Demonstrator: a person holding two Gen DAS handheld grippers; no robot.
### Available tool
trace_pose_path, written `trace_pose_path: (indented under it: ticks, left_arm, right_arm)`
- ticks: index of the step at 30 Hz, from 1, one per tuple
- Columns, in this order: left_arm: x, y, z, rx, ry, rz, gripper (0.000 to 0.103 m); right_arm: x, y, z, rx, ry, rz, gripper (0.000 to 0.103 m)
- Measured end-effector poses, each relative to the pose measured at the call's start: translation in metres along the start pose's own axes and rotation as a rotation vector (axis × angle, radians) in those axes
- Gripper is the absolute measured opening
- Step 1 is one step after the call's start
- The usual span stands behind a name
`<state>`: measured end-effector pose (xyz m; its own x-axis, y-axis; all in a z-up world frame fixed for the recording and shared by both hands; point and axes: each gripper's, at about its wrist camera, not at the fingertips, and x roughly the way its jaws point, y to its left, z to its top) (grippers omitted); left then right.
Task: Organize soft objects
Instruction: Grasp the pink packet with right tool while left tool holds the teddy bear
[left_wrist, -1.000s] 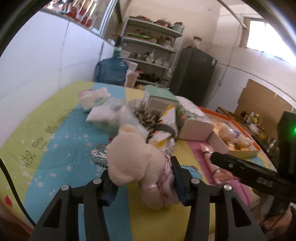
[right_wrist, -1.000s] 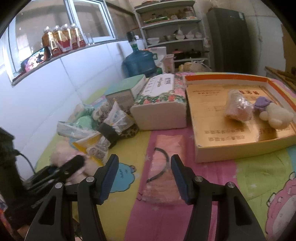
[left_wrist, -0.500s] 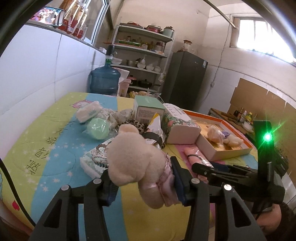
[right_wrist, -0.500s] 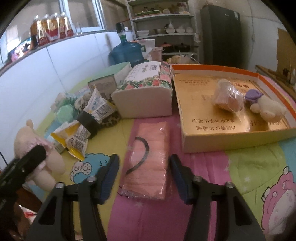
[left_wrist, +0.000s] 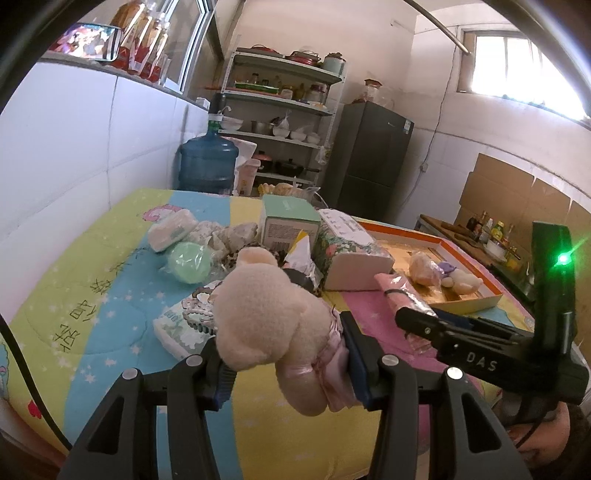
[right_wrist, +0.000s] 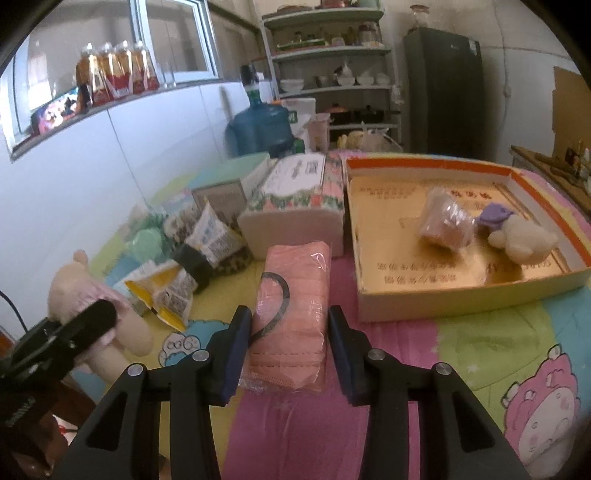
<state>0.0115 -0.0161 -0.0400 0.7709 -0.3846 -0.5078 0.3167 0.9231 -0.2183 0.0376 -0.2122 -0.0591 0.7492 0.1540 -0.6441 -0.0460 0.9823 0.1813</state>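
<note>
I see bare blanket (right_wrist: 480, 332) before the cardboard tray (right_wrist: 461, 299), open for passing; its near wall blocks low entry, and the tissue pack (right_wrist: 295, 214) crowds the tray's left side.

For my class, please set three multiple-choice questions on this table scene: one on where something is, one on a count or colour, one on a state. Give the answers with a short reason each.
1. Where does the purple-capped white plush toy lie?
A. in the orange-rimmed box
B. on the tissue pack
C. on the floor

2. How many items lie inside that box?
A. none
B. two
C. five

3. What is the left gripper doing?
A. standing open and empty
B. gripping a green ball
C. gripping the beige teddy bear

Answers:
1 A: it rests on the box floor beside a wrapped bundle.
2 B: only the toy and the bundle are there.
3 C: both pads press on the bear's pink-skirted body.
</note>
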Motion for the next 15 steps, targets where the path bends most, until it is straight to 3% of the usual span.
trace_pose_path:
  ticks: [15]
  left_arm:
    - [0.008, -0.033, 0.016, 0.036, -0.012, -0.008, 0.051]
  right_arm:
    - [-0.027, -0.021, 0.012, 0.019, -0.075, 0.001, 0.043]
